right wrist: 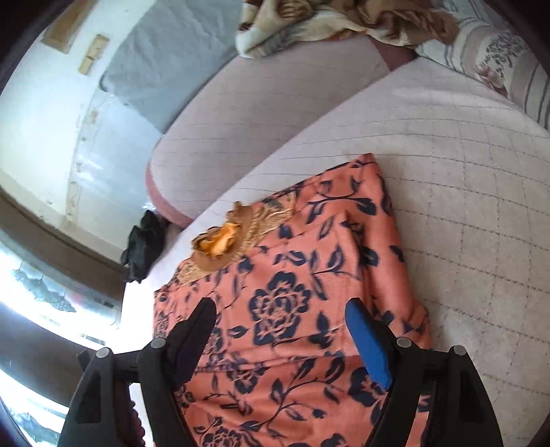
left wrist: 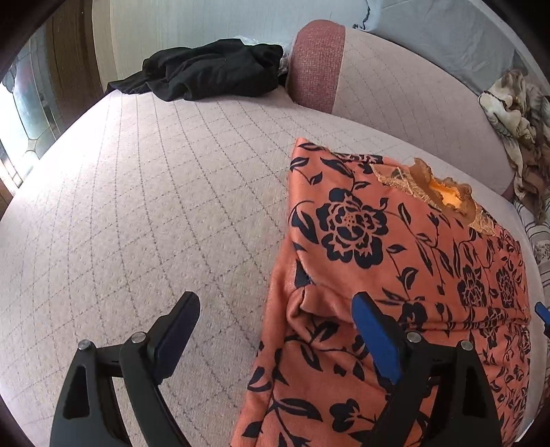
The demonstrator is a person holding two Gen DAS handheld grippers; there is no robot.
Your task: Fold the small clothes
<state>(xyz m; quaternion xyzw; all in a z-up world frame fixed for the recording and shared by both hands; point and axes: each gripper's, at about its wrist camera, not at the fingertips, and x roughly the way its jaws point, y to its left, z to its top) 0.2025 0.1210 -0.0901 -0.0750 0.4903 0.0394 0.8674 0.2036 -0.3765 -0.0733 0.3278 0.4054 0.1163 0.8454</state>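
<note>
Lying flat on the pale pink quilted sofa seat (left wrist: 144,192), the orange garment printed with dark blue flowers (left wrist: 395,240) shows both side edges already turned inward, so it forms a long narrow panel, a likely halfway stage before a crosswise fold. Its gold lace-trimmed neckline (left wrist: 443,192) points toward the sofa back, which leaves the lower hem nearest the person and within reach of both tools. Left gripper (left wrist: 278,340) hangs over the garment's left folded edge with jaws spread wide, one black finger above bare cushion, the blue-padded finger (left wrist: 376,340) above cloth; nothing is pinched. Right gripper (right wrist: 282,340) sits above the middle of the panel, jaws likewise apart, floral fabric visible between them but not pressed by either pad. Judgement: both tools are free of the cloth, perhaps between folds, placed to take the near hem next. A folded seam runs along the right side in the right wrist view, lying fairly neat. Crumpled black clothing (left wrist: 213,68) waits at the far end of the seat beside the mauve cushion (left wrist: 318,65), well apart from the work. A brown patterned blanket (right wrist: 343,24) is heaped on the backrest side, clear of the garment.
</note>
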